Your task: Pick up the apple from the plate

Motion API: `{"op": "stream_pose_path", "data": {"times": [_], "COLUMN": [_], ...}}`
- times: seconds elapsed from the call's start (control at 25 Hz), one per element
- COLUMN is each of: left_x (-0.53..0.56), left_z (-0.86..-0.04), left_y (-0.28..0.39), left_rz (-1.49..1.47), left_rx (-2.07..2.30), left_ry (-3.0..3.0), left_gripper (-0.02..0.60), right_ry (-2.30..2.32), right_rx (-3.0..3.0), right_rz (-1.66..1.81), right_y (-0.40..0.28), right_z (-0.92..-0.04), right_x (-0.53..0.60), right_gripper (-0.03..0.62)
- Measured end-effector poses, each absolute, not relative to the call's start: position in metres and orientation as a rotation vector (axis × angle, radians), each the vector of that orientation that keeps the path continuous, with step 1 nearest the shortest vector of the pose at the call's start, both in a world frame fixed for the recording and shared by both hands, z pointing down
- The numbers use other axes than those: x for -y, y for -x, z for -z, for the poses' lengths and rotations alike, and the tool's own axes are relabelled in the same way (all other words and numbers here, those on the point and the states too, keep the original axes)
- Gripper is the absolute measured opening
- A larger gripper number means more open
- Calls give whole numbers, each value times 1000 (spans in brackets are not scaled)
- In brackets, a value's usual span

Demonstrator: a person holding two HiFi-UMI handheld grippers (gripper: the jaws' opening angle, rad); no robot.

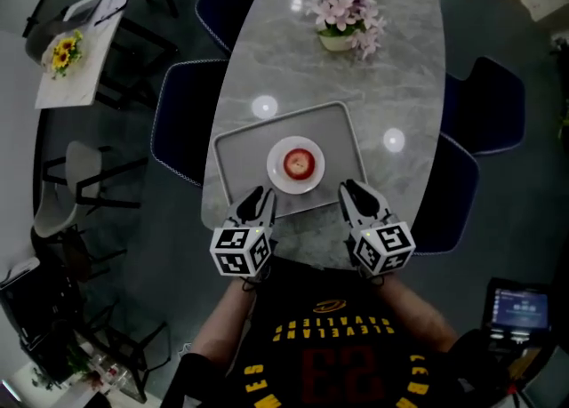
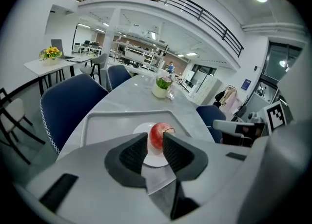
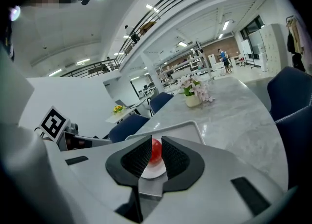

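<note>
Closest to us, the left gripper (image 1: 260,195) and the right gripper (image 1: 349,188) hang over the near edge of the bench (image 1: 400,68), one at each near corner of the grey tray (image 1: 233,150). In the left gripper view its fingers (image 2: 130,153) stand a narrow slit apart with nothing between them. The right gripper's fingers (image 3: 176,158) stand the same way, also empty. Beyond them the white plate (image 1: 276,176) lies in the middle of the tray, and the red apple (image 1: 300,163) sits on it, untouched and clear of both grippers. We judge the task barely begun. Both grippers are aimed at the apple, but the reach, the wider opening of the fingers, the grasp and the lift are all still to do. Neither gripper looks committed to the pick. Farther off, a pot of pale flowers (image 1: 342,20) stands on the bench well apart from the tray.

In both gripper views the fingers cover the sides of the apple and most of the plate, so only a strip of each shows through the slit. The bench's far end is cut off at the top of the head view.
</note>
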State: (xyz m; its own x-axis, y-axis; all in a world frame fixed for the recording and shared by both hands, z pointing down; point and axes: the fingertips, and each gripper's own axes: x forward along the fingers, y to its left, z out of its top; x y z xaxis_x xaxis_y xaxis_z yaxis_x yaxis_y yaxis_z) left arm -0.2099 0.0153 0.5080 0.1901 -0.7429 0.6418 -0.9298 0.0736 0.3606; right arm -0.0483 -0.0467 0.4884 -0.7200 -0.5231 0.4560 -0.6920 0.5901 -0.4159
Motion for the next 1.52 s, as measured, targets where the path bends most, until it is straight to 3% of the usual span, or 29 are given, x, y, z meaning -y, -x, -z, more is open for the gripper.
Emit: {"op": "stream_pose_path", "data": {"times": [0.96, 1.52], "left_x": [25, 14], "left_z": [-610, -621], "left_y": [229, 234], "left_rz": [-381, -325], "left_rx": [1287, 1221], "left_ry": [-1570, -1453], "left_gripper": [86, 86], "right_ry": [-967, -942], "right_rx": [2122, 2013], "right_rz": [-1121, -1201], "right_y": [75, 79], "right_z": [-611, -623], "right_x": [53, 42], "right_gripper": [61, 61]}}
